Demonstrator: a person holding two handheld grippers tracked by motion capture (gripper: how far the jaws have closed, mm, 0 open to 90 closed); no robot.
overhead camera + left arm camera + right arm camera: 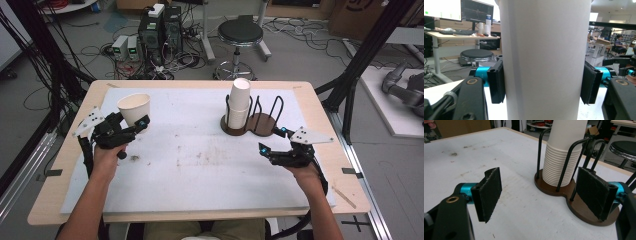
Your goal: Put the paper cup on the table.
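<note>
A white paper cup (134,108) stands upright at the left of the table, and my left gripper (131,127) is shut on it. In the left gripper view the cup (544,60) sits between both pads (496,83), which press its sides. A stack of white paper cups (239,102) stands in one bay of a brown wire-hooped holder (252,124) at the right centre. My right gripper (272,140) hovers open just in front and to the right of the holder. In the right gripper view the stack (562,157) and holder base (584,207) lie beyond the gripper (544,195), nothing between its pads.
A white mat (200,150) with stains in its middle covers the wooden table (45,200). Beyond the far edge are a round stool (240,35), computers (160,30) and cables on the floor. Black frame posts (360,60) rise at both sides.
</note>
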